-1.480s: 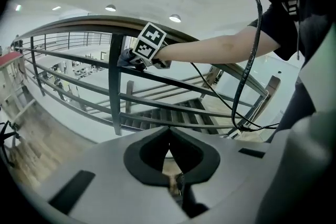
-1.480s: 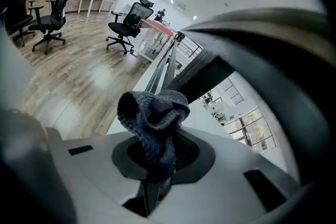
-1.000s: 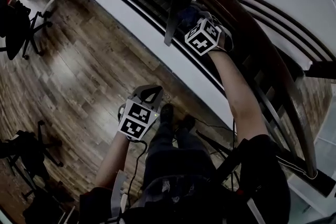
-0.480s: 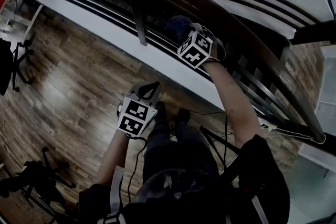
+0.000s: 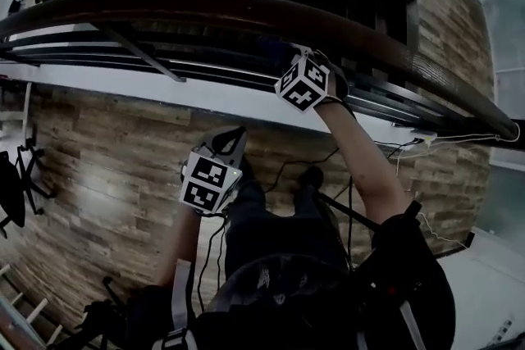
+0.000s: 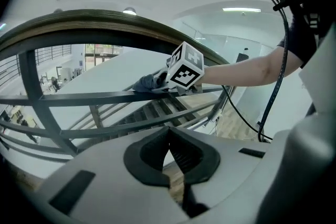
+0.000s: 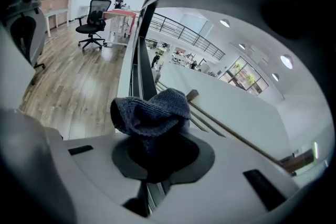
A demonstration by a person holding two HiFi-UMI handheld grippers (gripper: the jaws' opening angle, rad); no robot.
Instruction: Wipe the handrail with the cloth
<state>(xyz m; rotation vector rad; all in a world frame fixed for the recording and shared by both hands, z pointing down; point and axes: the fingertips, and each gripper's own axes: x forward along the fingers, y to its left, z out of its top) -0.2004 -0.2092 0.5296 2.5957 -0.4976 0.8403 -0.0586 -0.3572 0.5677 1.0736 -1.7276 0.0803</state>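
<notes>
A dark wooden handrail (image 5: 246, 8) curves across the top of the head view, over dark metal bars (image 5: 164, 65). My right gripper (image 5: 285, 60) reaches in just below the rail, shut on a dark blue cloth (image 7: 152, 107). In the left gripper view the cloth (image 6: 144, 82) rests against a metal bar (image 6: 79, 97) under the handrail (image 6: 105, 21), in front of the right gripper (image 6: 160, 81). My left gripper (image 5: 231, 139) hangs lower over the floor, away from the railing, its pads (image 6: 181, 157) closed with nothing between them.
A wood-plank floor (image 5: 107, 152) lies below, with black cables (image 5: 287, 164) near the person's feet. A white ledge (image 5: 205, 94) runs along the railing's base. Office chairs (image 7: 93, 21) and a desk (image 7: 123, 21) stand far off. Stairs (image 6: 157, 110) descend beyond the bars.
The head view has swung, so the handrail now runs level across the top. The right gripper with the cloth stays under the rail. The left gripper hangs much as before.
</notes>
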